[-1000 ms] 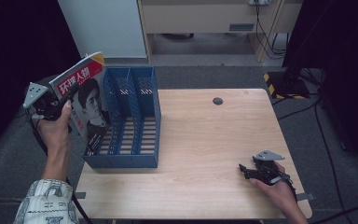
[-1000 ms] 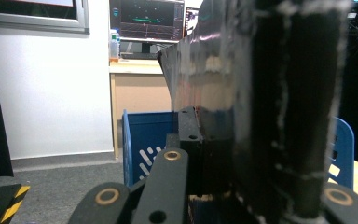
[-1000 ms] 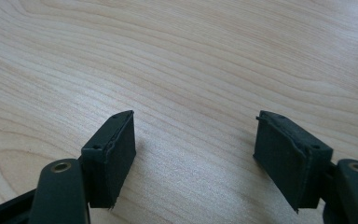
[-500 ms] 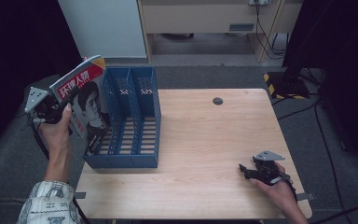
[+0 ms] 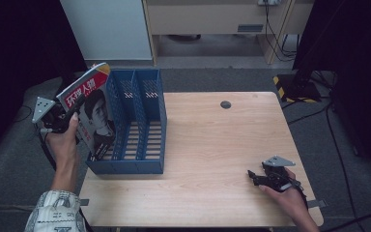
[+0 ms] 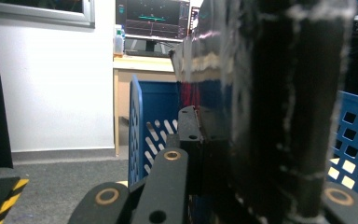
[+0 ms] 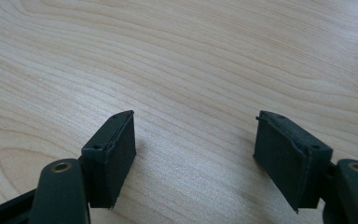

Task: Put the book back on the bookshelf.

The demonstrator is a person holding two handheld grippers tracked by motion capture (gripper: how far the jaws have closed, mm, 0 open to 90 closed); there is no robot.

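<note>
Fingers (image 6: 186, 135) of the left gripper (image 5: 58, 118) are clamped on a magazine (image 5: 89, 113), held tilted at the left end of the blue file rack (image 5: 140, 125) on the wooden worktop (image 5: 212, 145). Right gripper (image 5: 263, 178) rests near the worktop's front right corner, fingers (image 7: 114, 154) apart.

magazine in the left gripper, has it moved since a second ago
Yes. The magazine, clamped in the left gripper, has dropped lower and moved in toward the blue file rack; its bottom corner now overlaps the rack's leftmost slot near the front wall.
</note>
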